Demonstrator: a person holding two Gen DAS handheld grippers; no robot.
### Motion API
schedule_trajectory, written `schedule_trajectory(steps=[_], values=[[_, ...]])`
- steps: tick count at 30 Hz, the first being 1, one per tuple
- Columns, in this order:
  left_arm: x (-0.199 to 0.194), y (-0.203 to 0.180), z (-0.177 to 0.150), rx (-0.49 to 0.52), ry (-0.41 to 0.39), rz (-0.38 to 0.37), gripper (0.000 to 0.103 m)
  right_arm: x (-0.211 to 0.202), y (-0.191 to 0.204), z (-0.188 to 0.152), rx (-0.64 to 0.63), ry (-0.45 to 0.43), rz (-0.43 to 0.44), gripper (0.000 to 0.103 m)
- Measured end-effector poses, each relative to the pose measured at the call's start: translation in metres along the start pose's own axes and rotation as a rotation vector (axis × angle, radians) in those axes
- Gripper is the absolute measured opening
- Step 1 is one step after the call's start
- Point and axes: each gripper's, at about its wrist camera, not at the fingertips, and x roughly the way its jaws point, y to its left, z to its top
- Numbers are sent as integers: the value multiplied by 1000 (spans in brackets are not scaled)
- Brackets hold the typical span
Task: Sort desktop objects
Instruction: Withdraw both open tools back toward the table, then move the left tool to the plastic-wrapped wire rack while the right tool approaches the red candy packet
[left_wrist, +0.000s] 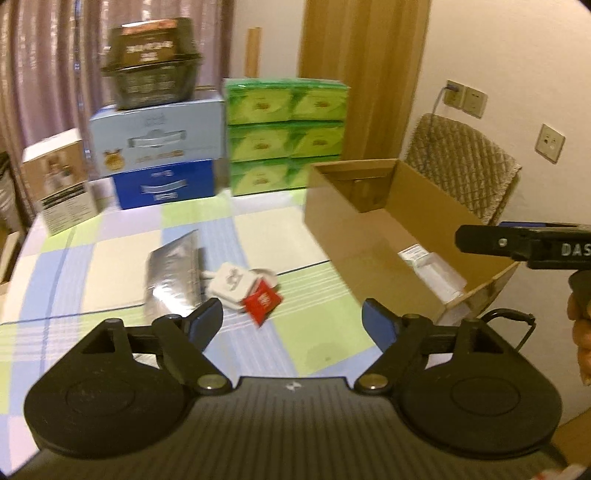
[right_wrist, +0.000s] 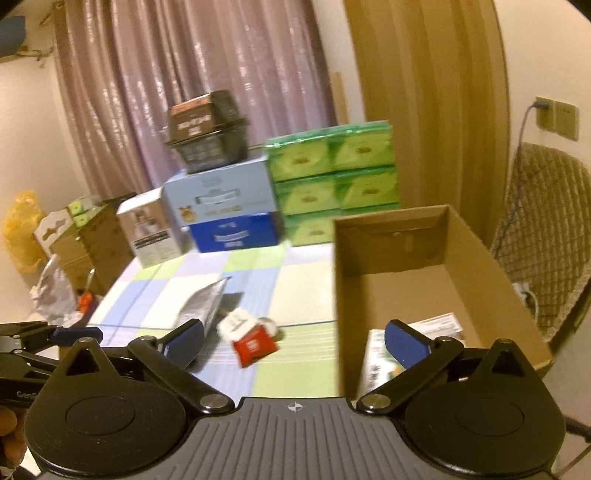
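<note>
**Both claws spread above the checked worktop, nothing held**

My left claw (left_wrist: 291, 317) stands spread with nothing between its blue pads; below centre of its view, beyond the pads, lie a crinkled silver foil pouch (left_wrist: 173, 273), a white plug-shaped block (left_wrist: 236, 280) and a small red packet (left_wrist: 263, 301), the last two touching. They rest on the worktop (left_wrist: 110, 266), covered in a smooth cloth of pale blue, green and cream squares. My right claw (right_wrist: 293, 341) is spread too, empty; its right pad hangs over the open cardboard box (right_wrist: 436, 280) at the right of the frame, where white printed packets (right_wrist: 439, 323) lie on the floor of the box. At the back, a stack of glossy green tissue packs (right_wrist: 332, 177), blue cartons (right_wrist: 221, 199) and a dark plastic tub (right_wrist: 207, 133) wall off the far edge before a pink curtain (right_wrist: 184, 74). A quilted chair (left_wrist: 465, 162) stands behind the box.
</note>
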Motion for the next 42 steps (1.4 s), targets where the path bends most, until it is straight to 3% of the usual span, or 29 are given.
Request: schedule_trajectory(steps=[12,23,42], values=[[-45,43,-34,-41,-9,103,102,14,58,-35,-30,72,92,101],[-51,99,-89,-118,61,189,102,47,70,-78,-45,143,80,101],[-13,110,-109,-164,87,207,102,102,71,-88,-79,183,88,101]])
